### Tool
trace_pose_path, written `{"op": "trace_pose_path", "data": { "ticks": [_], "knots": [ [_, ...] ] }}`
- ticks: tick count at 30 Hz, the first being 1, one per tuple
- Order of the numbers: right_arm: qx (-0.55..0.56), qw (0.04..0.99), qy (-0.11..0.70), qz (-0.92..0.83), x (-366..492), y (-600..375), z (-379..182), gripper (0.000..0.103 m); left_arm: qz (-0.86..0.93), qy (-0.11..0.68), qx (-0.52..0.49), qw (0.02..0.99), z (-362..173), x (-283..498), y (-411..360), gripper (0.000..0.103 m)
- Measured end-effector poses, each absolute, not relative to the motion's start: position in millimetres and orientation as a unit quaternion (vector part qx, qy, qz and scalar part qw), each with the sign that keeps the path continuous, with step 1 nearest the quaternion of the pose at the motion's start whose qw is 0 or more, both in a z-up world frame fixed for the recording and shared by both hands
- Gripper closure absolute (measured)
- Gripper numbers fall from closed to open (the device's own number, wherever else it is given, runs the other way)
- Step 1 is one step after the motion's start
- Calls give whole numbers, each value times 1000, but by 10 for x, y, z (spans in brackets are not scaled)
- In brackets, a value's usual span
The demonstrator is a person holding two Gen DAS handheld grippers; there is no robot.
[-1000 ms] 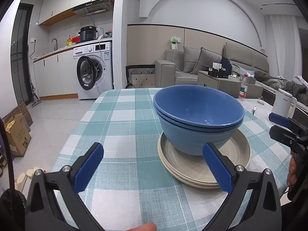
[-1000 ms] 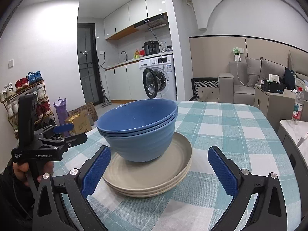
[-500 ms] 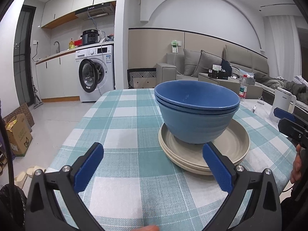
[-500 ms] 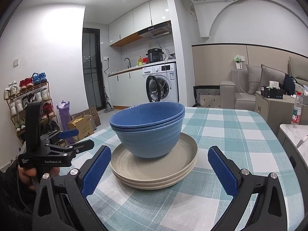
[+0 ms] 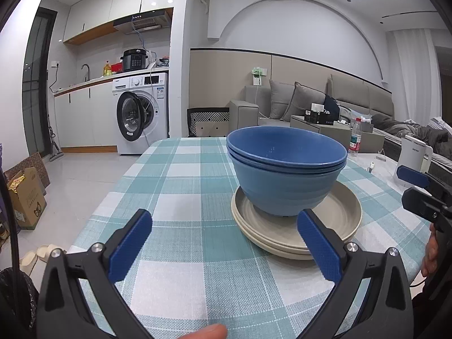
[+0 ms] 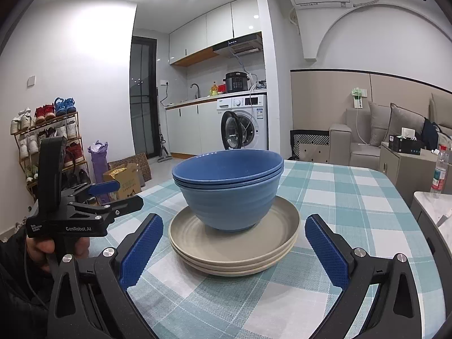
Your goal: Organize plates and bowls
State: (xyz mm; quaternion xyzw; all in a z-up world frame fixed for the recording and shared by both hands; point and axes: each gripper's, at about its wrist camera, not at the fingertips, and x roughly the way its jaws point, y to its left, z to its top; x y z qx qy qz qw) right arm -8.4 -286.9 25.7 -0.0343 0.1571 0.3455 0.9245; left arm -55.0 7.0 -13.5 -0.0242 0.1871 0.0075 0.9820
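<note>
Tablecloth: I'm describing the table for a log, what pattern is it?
Teal-and-white check tablecloth, clearest in the left wrist view.

White kitchenette, washing machine, grey sofa.

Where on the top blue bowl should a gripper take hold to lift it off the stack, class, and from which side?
Grip the top blue bowl by its rim, one finger inside and one outside, coming from above on the near side. It is nested in another blue bowl, so only the rim shows; the wall is hidden. The right gripper, open, probably suits.
</note>
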Motion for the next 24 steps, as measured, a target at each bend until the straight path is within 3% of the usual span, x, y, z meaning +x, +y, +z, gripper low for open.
{"op": "trace_pose_path", "data": {
  "ticks": [24],
  "knots": [
    [-51,920,157,356,-130,-2781,209,1,5,179,-24,983,-126,-581,67,0]
  ]
}}
